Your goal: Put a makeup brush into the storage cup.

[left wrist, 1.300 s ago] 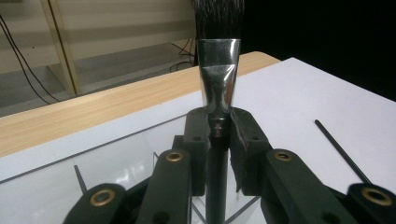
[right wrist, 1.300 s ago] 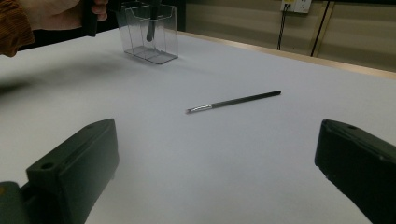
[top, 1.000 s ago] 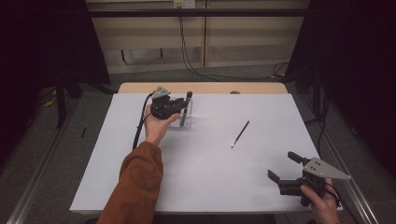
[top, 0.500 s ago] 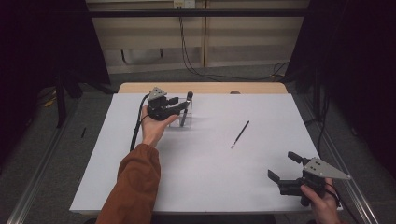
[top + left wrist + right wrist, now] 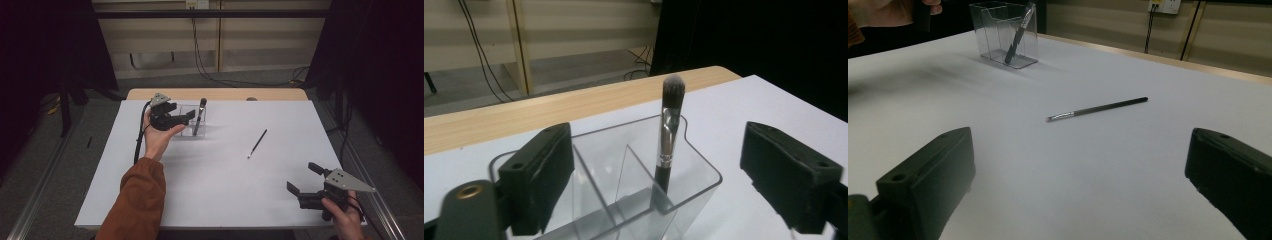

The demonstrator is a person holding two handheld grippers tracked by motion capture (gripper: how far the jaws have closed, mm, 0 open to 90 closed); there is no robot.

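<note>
A clear plastic holder (image 5: 189, 122) with dividers stands at the back left of the white table. A black makeup brush (image 5: 199, 115) stands upright in it, bristles up, also seen as the brush (image 5: 669, 135) in the left gripper view and the brush (image 5: 1017, 34) in the right gripper view. My left gripper (image 5: 186, 117) hovers just left of the holder; its jaws have just been opening and stand apart, clear of the brush. A thin second brush (image 5: 257, 143) lies flat mid-table, the same thin brush (image 5: 1096, 108) ahead of my right gripper (image 5: 305, 179), which is open at the front right with nothing in it.
The white sheet (image 5: 215, 190) covers the table, with a wooden edge (image 5: 215, 94) at the back. A black cable (image 5: 139, 140) trails from the left gripper along the sleeved forearm. Dark floor and curtains surround the table.
The left gripper has let go of the upright brush, opened its jaws and drawn back to the left, slightly up. The brush stays standing in the holder. The right gripper has not moved.
</note>
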